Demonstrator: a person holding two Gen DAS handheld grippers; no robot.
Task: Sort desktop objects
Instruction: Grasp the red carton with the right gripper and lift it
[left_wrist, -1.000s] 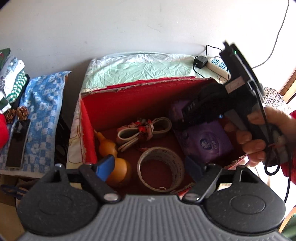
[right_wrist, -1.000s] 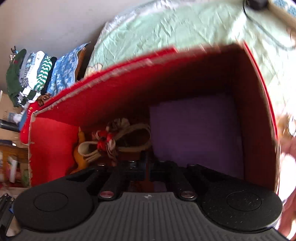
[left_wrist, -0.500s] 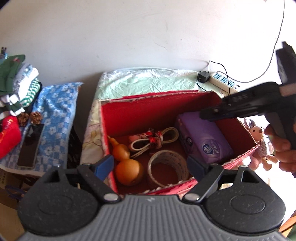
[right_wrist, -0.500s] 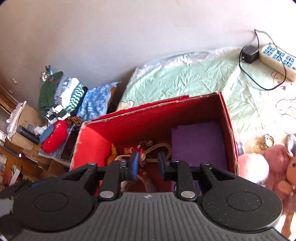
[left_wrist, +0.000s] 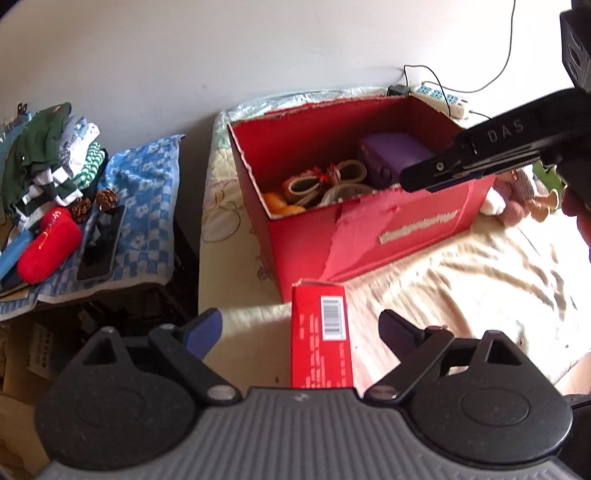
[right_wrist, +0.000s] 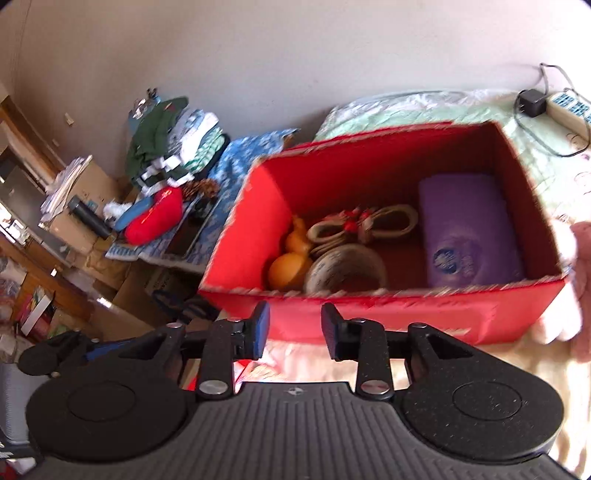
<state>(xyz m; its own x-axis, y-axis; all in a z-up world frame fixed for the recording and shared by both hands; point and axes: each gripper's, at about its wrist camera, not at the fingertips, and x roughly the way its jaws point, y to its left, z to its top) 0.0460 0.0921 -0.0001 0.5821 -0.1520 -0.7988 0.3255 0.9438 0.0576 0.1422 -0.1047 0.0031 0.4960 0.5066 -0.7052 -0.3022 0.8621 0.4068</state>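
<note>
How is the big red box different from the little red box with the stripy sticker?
The big red cardboard storage box is open on top and holds things; the small red carton with the barcode label is closed. The storage box has torn, peeling paper on its front; the carton looks neat and printed. The storage box sits farther back on the bed; the carton stands upright between the left gripper's open jaws, untouched. Both are red.

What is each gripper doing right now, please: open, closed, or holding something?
Left gripper: open, holding nothing; a red cardboard packet with a barcode lies between its fingers, untouched.
Right gripper: open, empty.
</note>
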